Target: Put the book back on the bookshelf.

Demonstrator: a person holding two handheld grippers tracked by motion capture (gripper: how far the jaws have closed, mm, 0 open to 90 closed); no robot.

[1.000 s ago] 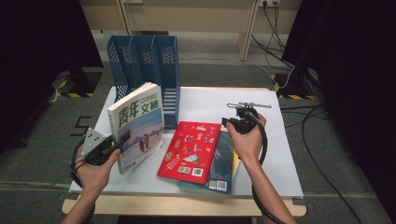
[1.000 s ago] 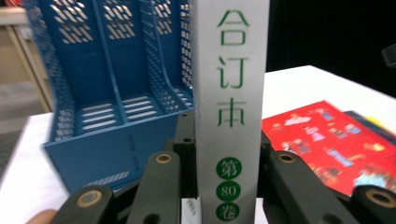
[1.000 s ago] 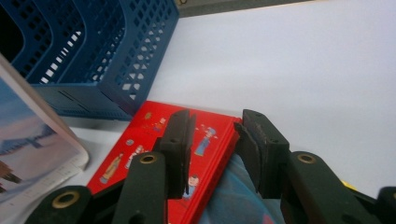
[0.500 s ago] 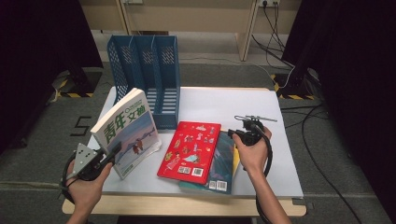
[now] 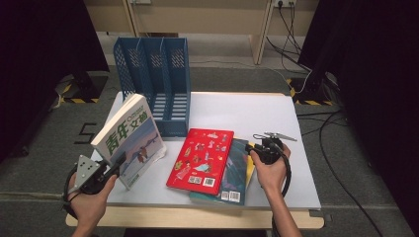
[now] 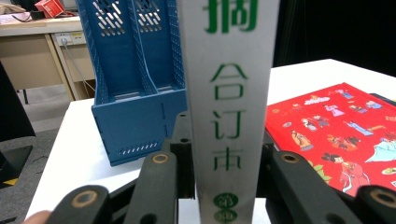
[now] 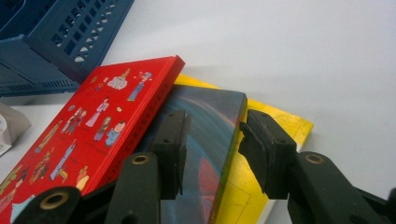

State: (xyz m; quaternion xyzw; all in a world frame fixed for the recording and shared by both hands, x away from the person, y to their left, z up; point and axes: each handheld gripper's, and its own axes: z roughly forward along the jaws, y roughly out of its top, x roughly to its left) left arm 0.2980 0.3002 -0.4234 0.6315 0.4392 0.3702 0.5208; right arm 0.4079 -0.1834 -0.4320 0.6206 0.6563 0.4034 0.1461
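Note:
A thick white book with green characters (image 5: 131,136) stands tilted at the table's left, and my left gripper (image 5: 117,162) is shut on its lower spine (image 6: 229,93). Its jaws have just been opening a little, with the spine still between the pads. A red picture book (image 5: 200,160) lies flat on a dark teal book (image 5: 237,173), with a yellow book (image 5: 250,163) underneath. My right gripper (image 5: 254,148) hovers at the stack's right edge. Its jaws have just been opening and straddle the teal book's edge (image 7: 205,112) without touching it.
A blue three-slot file rack (image 5: 158,84) stands at the table's back left, just behind the white book. The white tabletop (image 5: 257,113) stretches bare to the right of the rack. Cables trail over the floor at the right.
My left hand has drawn the white book slightly left and toward the near edge. My right gripper has sunk from above the table to the right edge of the book stack, its jaws wider.

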